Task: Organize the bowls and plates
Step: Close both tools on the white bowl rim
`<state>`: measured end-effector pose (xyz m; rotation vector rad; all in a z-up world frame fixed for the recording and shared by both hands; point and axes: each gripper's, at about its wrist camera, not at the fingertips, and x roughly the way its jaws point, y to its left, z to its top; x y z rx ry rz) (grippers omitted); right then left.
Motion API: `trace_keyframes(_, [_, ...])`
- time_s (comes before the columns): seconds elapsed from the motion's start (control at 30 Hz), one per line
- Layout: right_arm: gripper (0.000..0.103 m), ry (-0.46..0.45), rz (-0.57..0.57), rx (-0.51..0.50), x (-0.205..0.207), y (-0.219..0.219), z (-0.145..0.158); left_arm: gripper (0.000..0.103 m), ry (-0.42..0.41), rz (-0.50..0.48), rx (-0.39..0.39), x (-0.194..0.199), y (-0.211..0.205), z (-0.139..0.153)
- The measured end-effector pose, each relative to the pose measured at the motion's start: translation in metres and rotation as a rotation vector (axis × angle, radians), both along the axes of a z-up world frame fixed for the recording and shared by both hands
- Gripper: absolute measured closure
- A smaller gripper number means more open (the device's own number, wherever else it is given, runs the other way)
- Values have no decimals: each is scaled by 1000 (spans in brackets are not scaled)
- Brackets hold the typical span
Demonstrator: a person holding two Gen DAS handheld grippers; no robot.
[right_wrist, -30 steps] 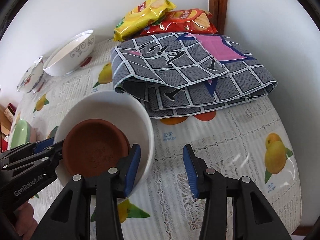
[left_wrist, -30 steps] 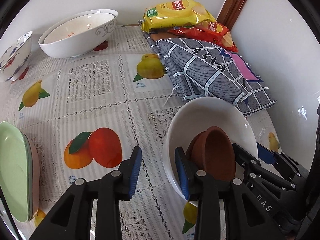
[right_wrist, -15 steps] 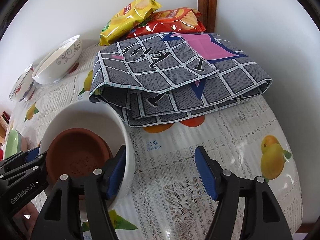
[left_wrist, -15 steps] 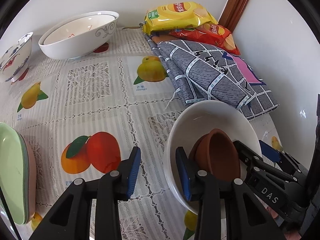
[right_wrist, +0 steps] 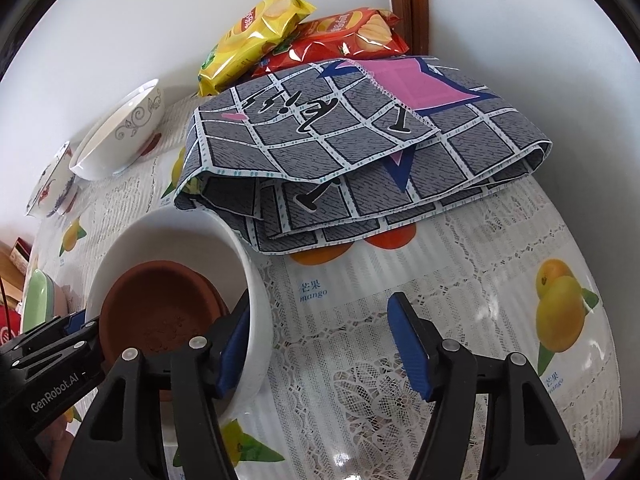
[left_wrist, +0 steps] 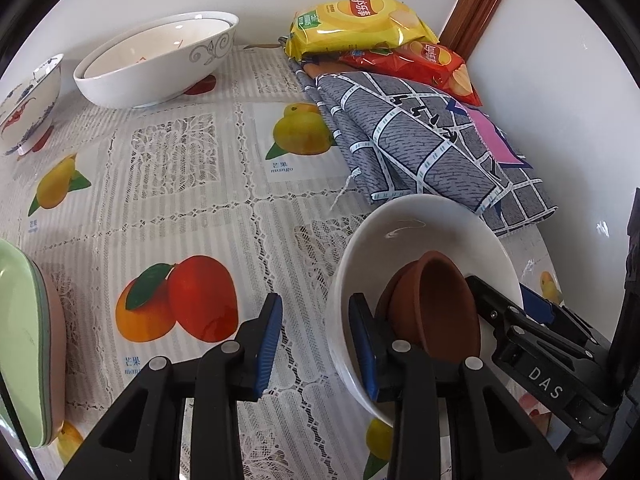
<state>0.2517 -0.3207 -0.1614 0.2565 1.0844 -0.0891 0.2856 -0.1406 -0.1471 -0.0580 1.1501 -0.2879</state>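
Left gripper (left_wrist: 314,338): I see its fingers spread and gripping nothing; the right blue pad sits inside the white bowl (left_wrist: 408,236) at 5 o'clock in the left wrist view, the left pad outside over the tablecloth (left_wrist: 180,200).
Right gripper (right_wrist: 320,338): fingers released and wide apart; the left pad sits inside the bowl's rim, the right pad hangs over the cloth at 5 o'clock in its own view.
White bowl: on the tablecloth, holding nested brown clay dishes (right_wrist: 160,304), its far rim just beside the folded grey checked cloth (right_wrist: 360,152).
Writing, left wrist view: "DAS" on the right gripper's body at 4 o'clock; "mango" with Chinese characters under the printed fruit; Lay's logos on the yellow chip bag (left_wrist: 356,24) and red chip bag (left_wrist: 432,64) at 1 o'clock.
Writing, right wrist view: "GenRobot.AI" on the left gripper's body at 8 o'clock; "mango" printed at centre.
Left wrist view only: the full stack of green and pink plates (left_wrist: 24,340) at 8 o'clock.
Both views: patterned white bowl stack (left_wrist: 156,60) and blue-and-red painted bowl (left_wrist: 28,104) at 10 to 11 o'clock.
Right wrist view only: the pink patch on top of the folded cloth seen whole.
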Motion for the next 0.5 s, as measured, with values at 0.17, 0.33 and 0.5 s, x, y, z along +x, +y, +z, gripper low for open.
trace_keyframes(0.17, [45, -7, 13, -10, 0, 5, 2, 80, -16, -13, -10, -3, -1, -1])
trace_keyframes(0.33, [89, -19, 60, 36, 0, 16, 5, 90, -30, -12, -12, -6, -9, 2])
trace_keyframes(0.5, [94, -24, 54, -3, -1, 29, 10, 92, -18, 15, -43, -5, -2, 0])
